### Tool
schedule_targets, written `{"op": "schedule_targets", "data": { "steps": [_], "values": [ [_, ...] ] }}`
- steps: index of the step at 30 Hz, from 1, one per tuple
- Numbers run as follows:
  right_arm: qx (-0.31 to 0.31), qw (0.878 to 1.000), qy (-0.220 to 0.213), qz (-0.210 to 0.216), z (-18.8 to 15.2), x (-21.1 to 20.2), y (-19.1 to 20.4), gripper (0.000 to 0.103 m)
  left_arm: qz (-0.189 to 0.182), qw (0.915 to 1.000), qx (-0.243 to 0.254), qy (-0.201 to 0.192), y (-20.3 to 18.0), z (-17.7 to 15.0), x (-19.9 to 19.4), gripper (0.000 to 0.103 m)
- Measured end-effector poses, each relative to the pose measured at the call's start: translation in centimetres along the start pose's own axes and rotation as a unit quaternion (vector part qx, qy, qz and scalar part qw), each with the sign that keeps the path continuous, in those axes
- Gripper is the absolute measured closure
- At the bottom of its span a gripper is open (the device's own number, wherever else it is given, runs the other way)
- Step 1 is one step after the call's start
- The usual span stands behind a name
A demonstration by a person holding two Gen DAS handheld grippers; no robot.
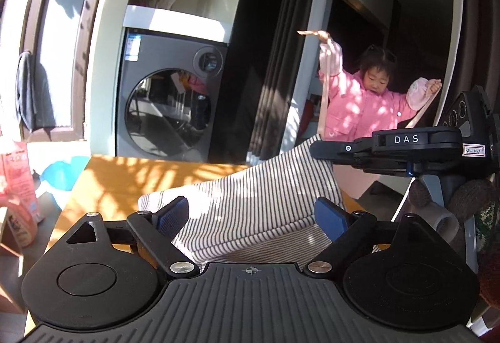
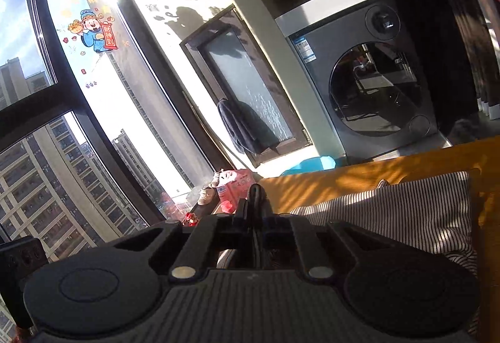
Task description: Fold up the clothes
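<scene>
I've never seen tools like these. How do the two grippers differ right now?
The left gripper is open, its blue pads apart over the striped grey-and-white garment. The right gripper is shut, pinching the garment's corner and lifting it off the wooden table. Both are black two-finger tools.

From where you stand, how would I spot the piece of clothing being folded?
Find the big grey washing machine, then the orange-brown table in front of it. The striped garment lies there, one corner lifted by the right gripper. Its thin dark-and-white stripes set it apart; nothing else on the table is striped.
</scene>
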State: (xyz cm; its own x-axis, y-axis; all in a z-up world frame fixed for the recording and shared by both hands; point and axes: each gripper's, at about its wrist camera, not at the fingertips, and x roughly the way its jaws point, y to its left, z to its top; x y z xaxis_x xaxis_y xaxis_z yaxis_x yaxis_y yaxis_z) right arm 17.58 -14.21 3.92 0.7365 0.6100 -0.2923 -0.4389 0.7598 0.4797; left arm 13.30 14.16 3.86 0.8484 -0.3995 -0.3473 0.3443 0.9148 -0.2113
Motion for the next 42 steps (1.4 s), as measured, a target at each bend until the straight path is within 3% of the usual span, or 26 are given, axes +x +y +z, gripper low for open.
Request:
{"op": "schedule_targets", "data": {
  "steps": [2,4,6,8,12,14,16,17,18,22,26,28,32,35,37,40,42],
  "values": [
    [-0.04,0.997,-0.03,-0.063,0.7,-1.2,-0.8,0.096,-0.003,0.9999,-0.015,0.003,0.5,-0.1,0.1,0.008],
    [-0.132,0.976,-0.048,-0.166,0.6,-1.8,-1.3,0.095,-0.004,0.9995,-0.027,0.013,0.7,-0.3,0.6,0.007],
    [-0.159,0.962,-0.033,-0.218,0.4,-2.0,-2.5,0.09,-0.003,0.9989,-0.038,0.026,0.8,-0.7,1.4,0.006],
    [-0.105,0.972,-0.009,-0.21,0.1,-3.0,-4.8,0.089,-0.008,0.9982,-0.046,0.037,0.5,-1.3,2.2,0.002],
    [-0.034,0.98,0.034,-0.195,-2.4,-2.5,-7.3,0.058,-0.032,0.9955,-0.055,0.07,-0.9,-3.2,4.6,0.0],
    [-0.027,0.977,0.052,-0.204,-3.8,-1.1,-8.2,0.056,-0.045,0.9935,-0.053,0.09,-2.2,-4.5,5.7,0.0],
    [-0.02,0.975,0.074,-0.206,-5.0,0.5,-9.1,0.06,-0.051,0.9922,-0.042,0.106,-3.2,-5.5,6.4,0.0],
    [-0.049,0.977,0.069,-0.198,-4.3,1.0,-8.1,0.086,-0.054,0.9913,-0.036,0.114,-3.7,-6.0,6.7,0.0],
    [-0.081,0.977,0.063,-0.188,-3.6,1.5,-7.0,0.096,-0.056,0.9908,-0.027,0.12,-4.2,-6.3,6.7,0.0],
    [-0.194,0.969,0.023,-0.15,0.4,3.0,-2.5,0.097,-0.046,0.9909,-0.004,0.126,-4.9,-6.3,6.8,0.0],
    [-0.194,0.969,-0.065,-0.137,6.6,2.1,-2.0,0.097,-0.022,0.9922,-0.024,0.121,-4.0,-5.5,7.0,0.0],
    [-0.169,0.973,-0.068,-0.14,7.0,2.2,-4.0,0.097,-0.011,0.9924,-0.026,0.12,-3.7,-5.3,7.2,0.0],
    [-0.091,0.979,-0.002,-0.18,2.6,3.7,-10.1,0.096,0.007,0.9928,-0.023,0.117,-3.3,-4.4,7.7,0.0],
    [-0.023,0.973,0.066,-0.221,-2.1,4.7,-15.1,0.096,0.003,0.9942,-0.019,0.106,-3.5,-3.2,8.1,0.0],
    [-0.006,0.975,0.05,-0.218,-3.5,3.5,-15.8,0.091,-0.004,0.9949,-0.016,0.1,-3.8,-2.2,8.9,0.0],
    [-0.013,0.97,0.034,-0.24,-2.5,2.5,-14.5,0.082,-0.006,0.9951,-0.016,0.097,-3.9,-1.2,11.1,0.0],
    [-0.028,0.974,-0.003,-0.225,-1.7,1.9,-12.6,0.073,0.002,0.9951,-0.026,0.096,-3.5,-1.3,13.1,0.0]
  ]
}}
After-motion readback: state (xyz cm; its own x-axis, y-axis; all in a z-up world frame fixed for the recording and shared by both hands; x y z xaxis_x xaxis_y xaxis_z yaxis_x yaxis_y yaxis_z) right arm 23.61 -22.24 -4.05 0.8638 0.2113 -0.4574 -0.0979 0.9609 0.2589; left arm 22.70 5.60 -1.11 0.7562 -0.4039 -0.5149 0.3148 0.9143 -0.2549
